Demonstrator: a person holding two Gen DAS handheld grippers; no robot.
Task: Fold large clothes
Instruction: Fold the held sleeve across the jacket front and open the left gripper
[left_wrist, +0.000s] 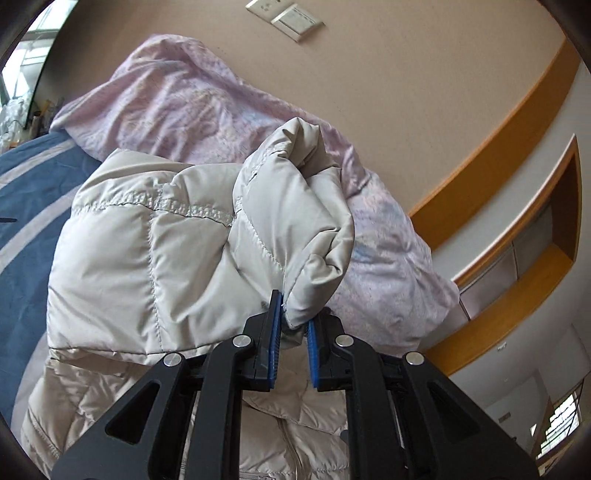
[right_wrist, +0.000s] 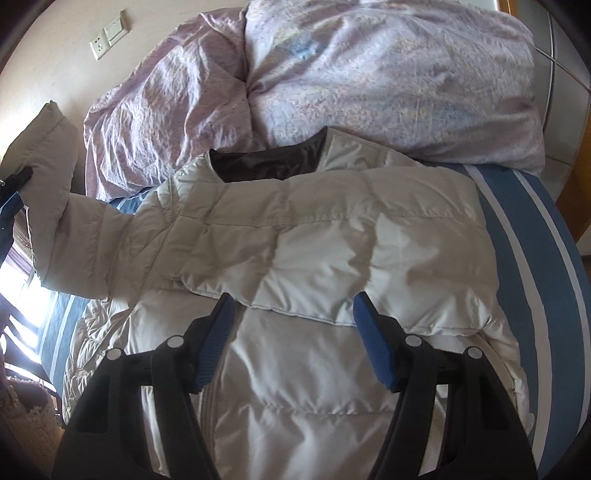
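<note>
A beige quilted down jacket (right_wrist: 303, 236) lies front-up on the bed, its dark-lined collar towards the pillows. One sleeve is folded across its chest. My left gripper (left_wrist: 295, 314) is shut on the cuff of the other sleeve (left_wrist: 295, 206) and holds it lifted above the jacket body (left_wrist: 122, 266). That raised sleeve (right_wrist: 48, 155) and the left gripper also show at the left edge of the right wrist view. My right gripper (right_wrist: 293, 314) is open and empty, just above the folded sleeve's lower edge.
A blue sheet with white stripes (right_wrist: 535, 240) covers the bed. A bunched pink duvet (right_wrist: 369, 74) lies behind the jacket against the wall. Wall sockets (right_wrist: 109, 33) are at the upper left. Wooden trim and a shelf niche (left_wrist: 535, 229) are on the right.
</note>
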